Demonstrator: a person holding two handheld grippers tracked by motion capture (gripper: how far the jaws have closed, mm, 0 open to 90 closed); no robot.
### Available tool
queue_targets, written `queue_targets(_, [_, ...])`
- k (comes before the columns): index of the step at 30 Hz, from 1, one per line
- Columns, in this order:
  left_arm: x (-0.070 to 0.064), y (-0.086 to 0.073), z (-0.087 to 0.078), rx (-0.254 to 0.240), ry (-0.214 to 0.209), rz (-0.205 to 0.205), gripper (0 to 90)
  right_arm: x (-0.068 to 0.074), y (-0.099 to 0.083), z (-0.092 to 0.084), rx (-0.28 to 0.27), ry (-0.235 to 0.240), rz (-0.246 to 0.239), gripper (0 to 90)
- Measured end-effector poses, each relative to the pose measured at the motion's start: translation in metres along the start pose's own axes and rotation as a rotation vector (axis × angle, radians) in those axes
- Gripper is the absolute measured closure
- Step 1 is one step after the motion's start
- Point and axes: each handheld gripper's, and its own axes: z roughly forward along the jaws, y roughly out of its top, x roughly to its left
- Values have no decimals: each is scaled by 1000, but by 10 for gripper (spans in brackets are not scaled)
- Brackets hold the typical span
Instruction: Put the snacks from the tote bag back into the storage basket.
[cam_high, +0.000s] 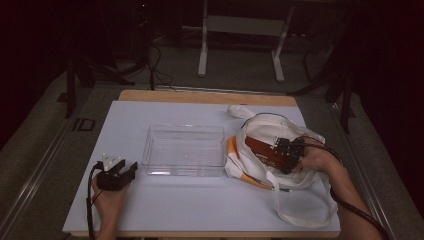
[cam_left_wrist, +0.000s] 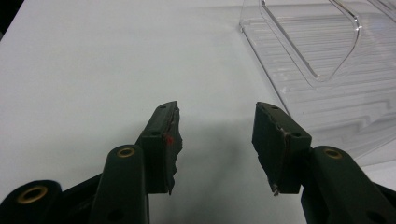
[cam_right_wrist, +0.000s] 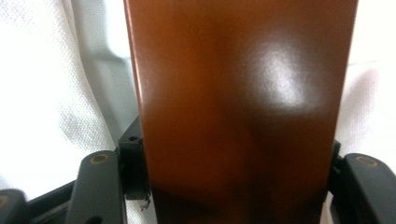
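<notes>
Now, in the high view, a white table (cam_high: 200, 200) takes up the middle of the frame, with a clear plastic bin (cam_high: 184, 149) at its centre. Right of the bin, touching its lower right corner, lies a white canvas tote bag (cam_high: 272, 131) with an orange strip along its left edge and long handles looping toward the lower right of the frame.

The right gripper (cam_high: 286, 156) sits over the bag at centre right, clenched on a glossy brown carton (cam_high: 262, 152) that lies on the bag's mouth and points toward the bin. In the right gripper view the brown carton (cam_right_wrist: 238, 107) rises up the middle of the frame, pinched between the two black jaws at the bottom, with the white weave of the bag (cam_right_wrist: 51, 84) at the left.

The left gripper (cam_high: 120, 172) rests at lower left of the high view, near the bin's left end but apart from it. In the left gripper view its jaws stand released, wide apart over bare table (cam_left_wrist: 93, 70), holding nothing, with the clear bin (cam_left_wrist: 327, 70) at upper right.
</notes>
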Motion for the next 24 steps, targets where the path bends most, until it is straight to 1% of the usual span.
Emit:
queue_targets(1, [0, 0, 0, 0, 0, 0, 517, 0, 0, 1, -1, 3, 0, 388])
queue_targets(3, [0, 0, 0, 0, 0, 0, 517, 0, 0, 2, 3, 23, 10, 404])
queue_targets(7, [0, 0, 0, 0, 0, -1, 517, 0, -1, 0, -8, 44, 2, 420])
queue_targets(12, [0, 0, 0, 0, 1, 0, 517, 1, -3, -2, -16, 49, -10, 427])
queue_targets(16, [0, 0, 0, 0, 0, -1, 517, 2, -4, -3, -26, 31, -24, 429])
queue_targets(18, [0, 0, 0, 0, 0, -1, 517, 2, -5, -3, -28, 32, -22, 430])
queue_targets(19, [0, 0, 0, 1, 1, -1, 517, 2, -6, -4, -36, 30, -30, 431])
queue_targets(24, [0, 0, 0, 1, 1, -1, 517, 4, -8, -8, -44, 34, -39, 431])
